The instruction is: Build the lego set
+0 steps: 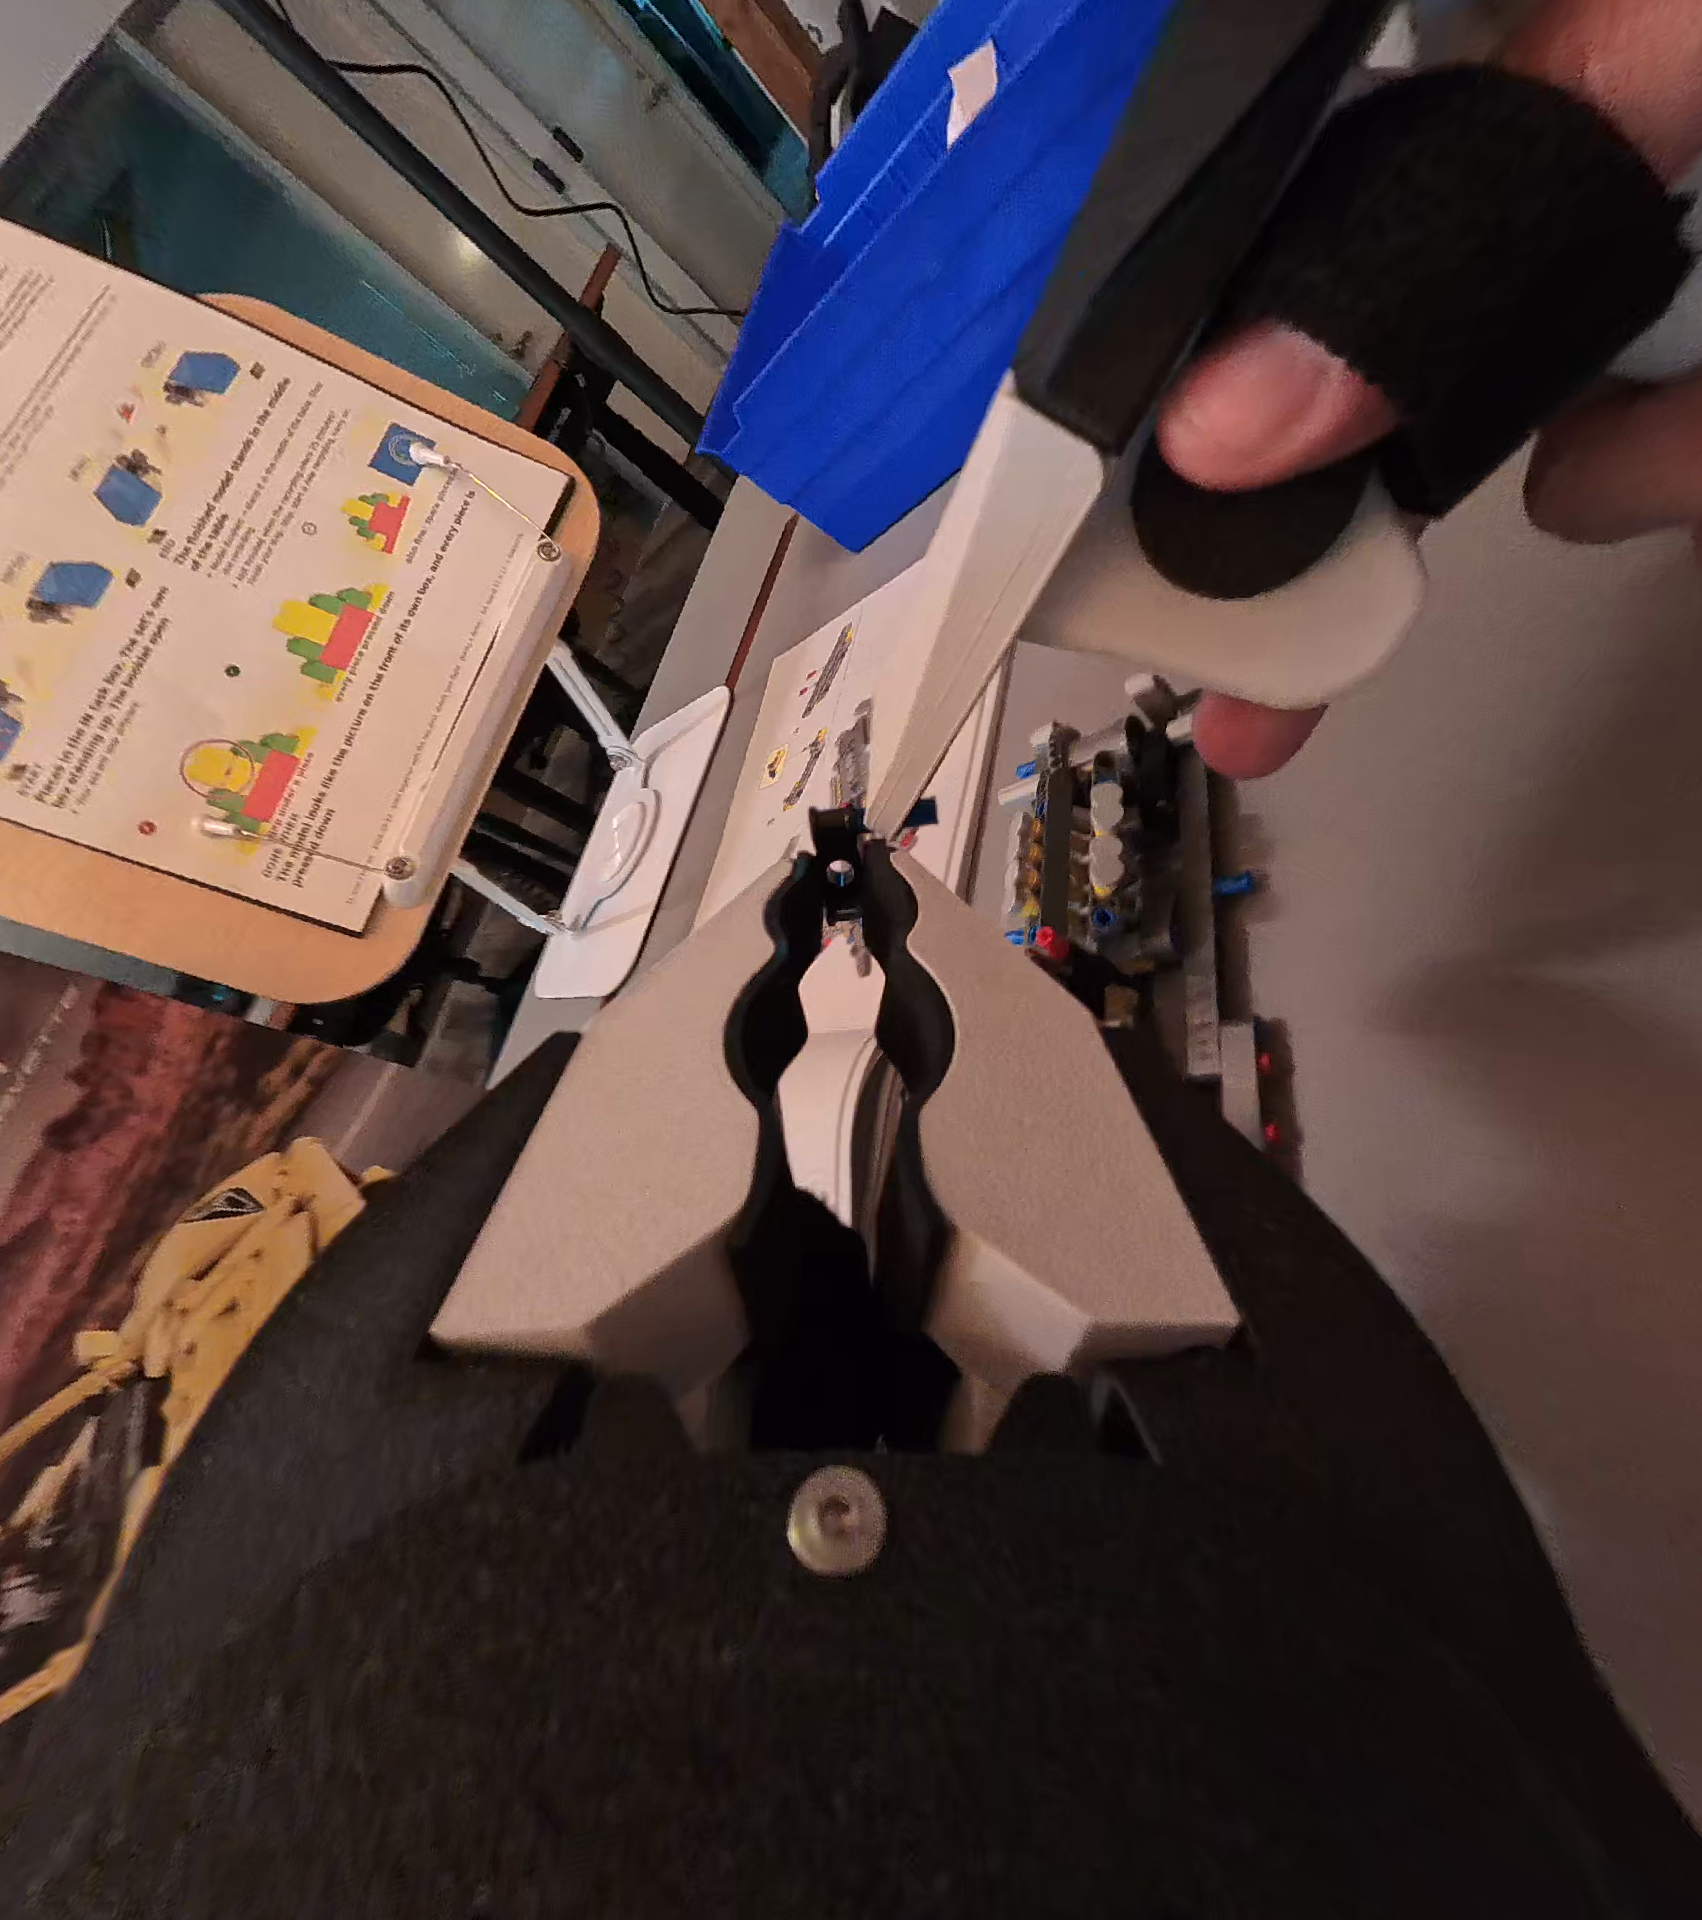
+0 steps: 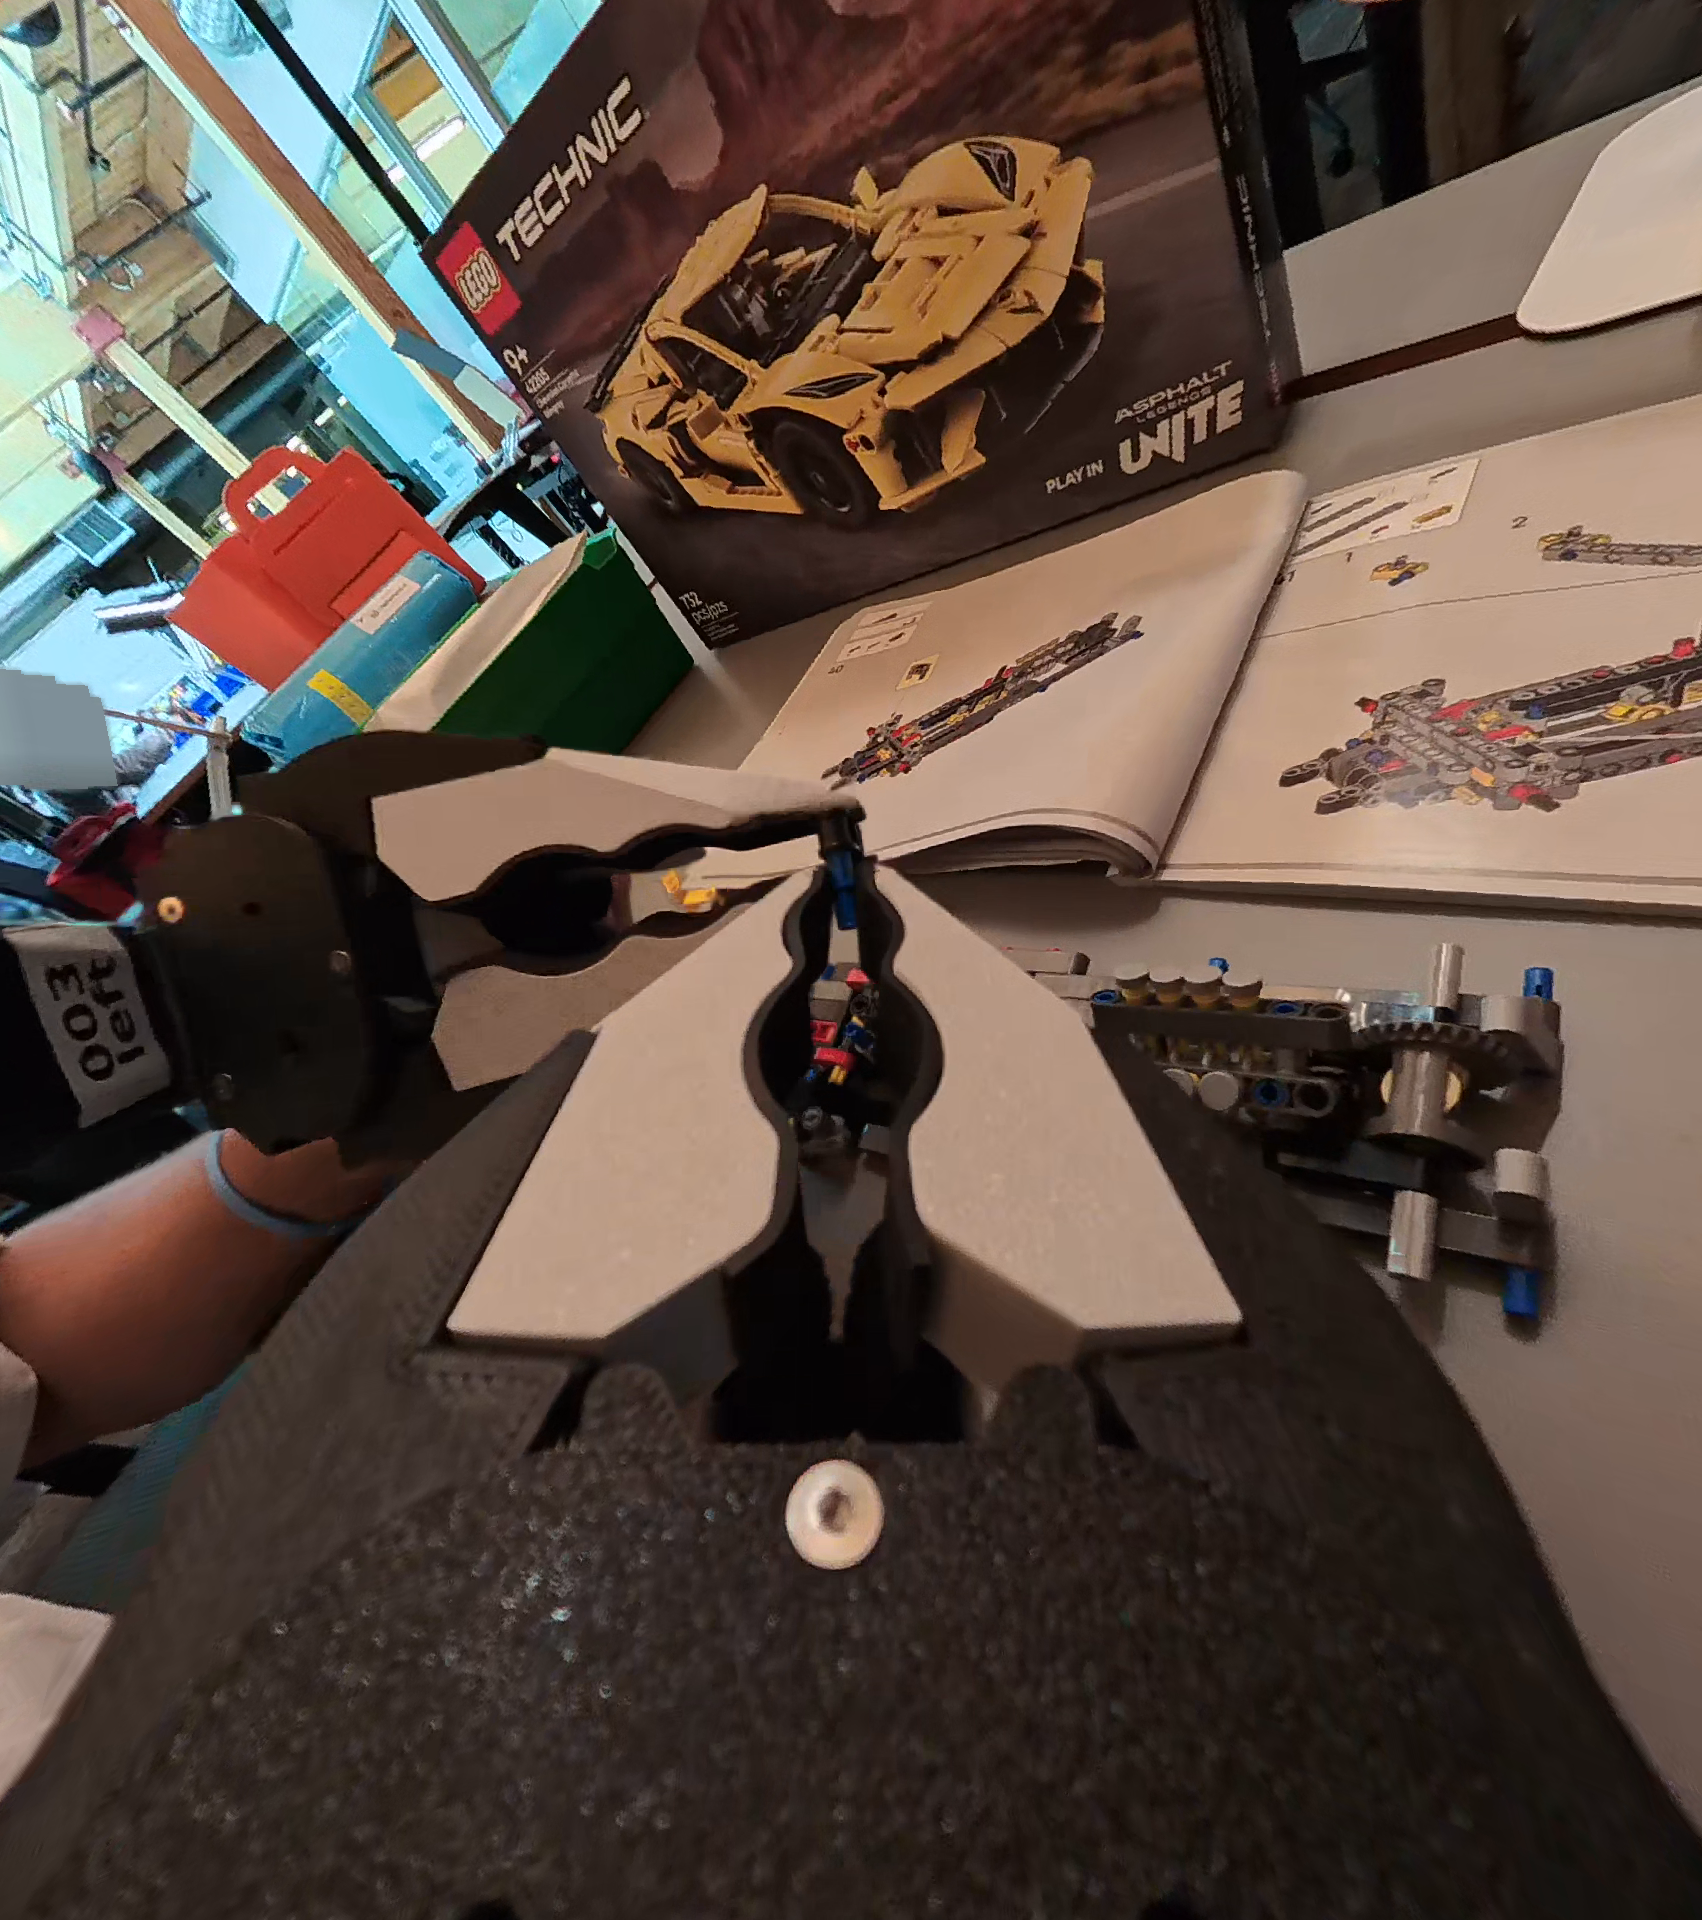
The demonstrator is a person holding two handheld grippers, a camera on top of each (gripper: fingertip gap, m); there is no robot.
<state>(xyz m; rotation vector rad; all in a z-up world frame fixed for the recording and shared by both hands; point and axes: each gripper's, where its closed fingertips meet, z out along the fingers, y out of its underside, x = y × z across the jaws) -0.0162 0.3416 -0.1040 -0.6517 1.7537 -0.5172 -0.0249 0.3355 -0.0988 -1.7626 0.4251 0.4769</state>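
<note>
Left claw (image 1: 842,868) pinches a black connector (image 1: 839,881); right claw (image 2: 844,899) pinches a blue pin (image 2: 843,896).

The two grippers met tip to tip above the counter (image 2: 1605,1558), the left gripper (image 2: 831,821) closed on a small black piece (image 1: 839,871) and the right gripper (image 2: 845,883) on a blue pin (image 2: 843,896), leaving no gap between them. Behind the tips lay the open instruction booklet (image 2: 1086,665), and the set's box (image 2: 930,312) stood upright behind it, walling off that side. To the right, the partly built grey assembly (image 2: 1346,1060) occupied the counter near the right gripper's fingers (image 2: 1034,1091). Bare counter lay open nearer than the assembly.
</note>
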